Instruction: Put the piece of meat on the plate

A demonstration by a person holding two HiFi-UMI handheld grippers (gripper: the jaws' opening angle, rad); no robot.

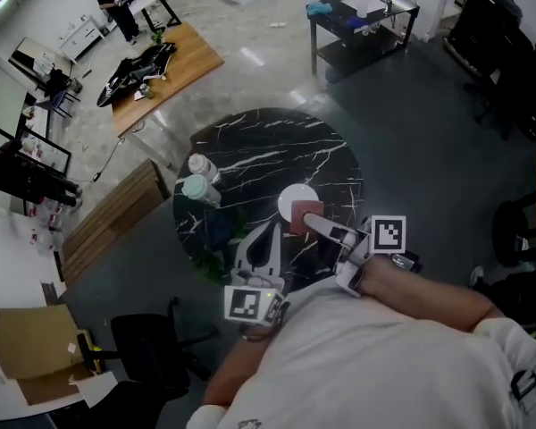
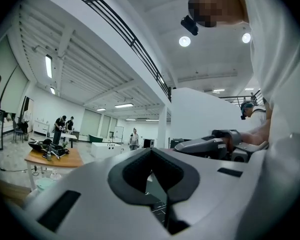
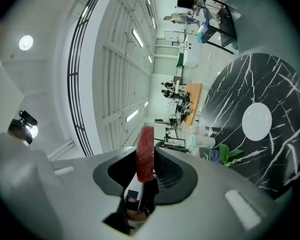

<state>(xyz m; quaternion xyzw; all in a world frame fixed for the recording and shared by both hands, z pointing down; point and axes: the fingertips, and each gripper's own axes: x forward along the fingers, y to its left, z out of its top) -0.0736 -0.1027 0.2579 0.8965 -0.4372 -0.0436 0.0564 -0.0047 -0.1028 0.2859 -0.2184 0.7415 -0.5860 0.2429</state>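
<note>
First, nearest to the head camera is the person's white shirt [image 1: 375, 365], with both arms reaching forward over a round black marble table [image 1: 259, 146]. The left gripper [image 1: 269, 237] has its jaws pressed together and nothing is between them. Just beside it, the right gripper [image 1: 311, 221] has its jaws clamped on the piece of meat [image 3: 145, 153], a red slab that stands on its edge between the pads. In the head view the meat overlaps the near edge of the white plate [image 1: 290, 195], but the right gripper view shows the plate bare and off to one side, so the meat is in the air and not on it. At the left side of the table stand two bottles [image 1: 201, 179], one with a pale green lid, and some green leaves [image 3: 229, 154] are close to them. Farther away are a wooden table [image 1: 174, 65] with dark things on it and a dark cart [image 1: 362, 25]. At the far end of the room some people [image 1: 116, 3] are standing.
</note>
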